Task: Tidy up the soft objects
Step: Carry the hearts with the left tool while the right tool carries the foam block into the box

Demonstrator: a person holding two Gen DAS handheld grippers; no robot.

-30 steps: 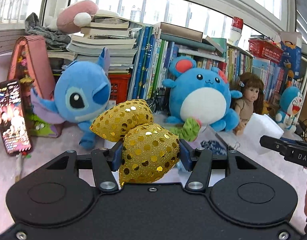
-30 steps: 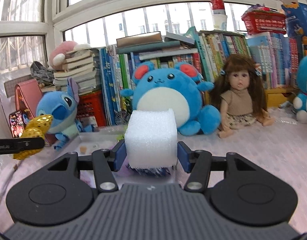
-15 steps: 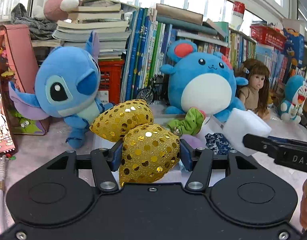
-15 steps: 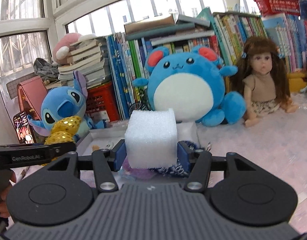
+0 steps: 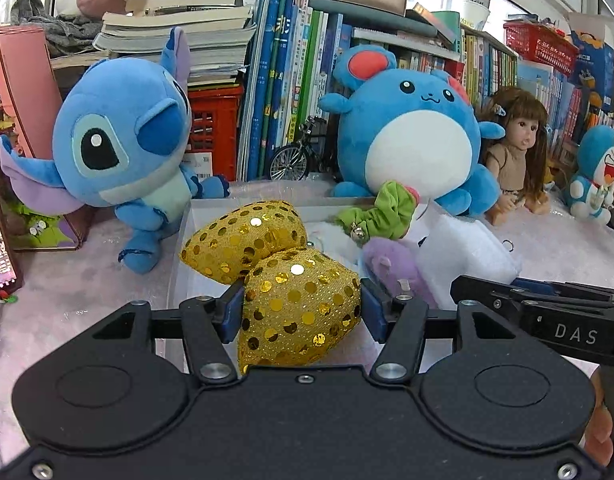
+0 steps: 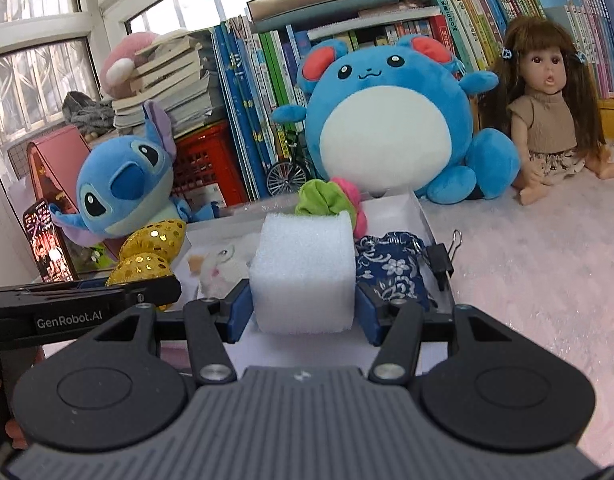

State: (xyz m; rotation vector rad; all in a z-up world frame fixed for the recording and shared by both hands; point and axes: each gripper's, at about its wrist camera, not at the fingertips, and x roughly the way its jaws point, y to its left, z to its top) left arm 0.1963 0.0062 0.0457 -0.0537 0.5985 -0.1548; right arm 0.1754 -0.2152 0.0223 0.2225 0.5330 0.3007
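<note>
Hovering over pale pink fuzzy tabletop (image 6: pixel 539 280) before crammed bookshelf (image 5: pixel 291 80); my left gripper (image 5: pixel 301 312), jaws opening, pinches gold sequined fabric bow (image 5: pixel 275 272); right gripper (image 6: pixel 303 306) clamps white foam block (image 6: pixel 303 272).

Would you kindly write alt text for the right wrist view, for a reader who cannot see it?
The right claw grips a white foam block over a white tray holding a blue floral pouch and green scrunchie. At left, the left claw holds a gold sequinned bow; blue plush toys, a doll and books stand behind.
</note>
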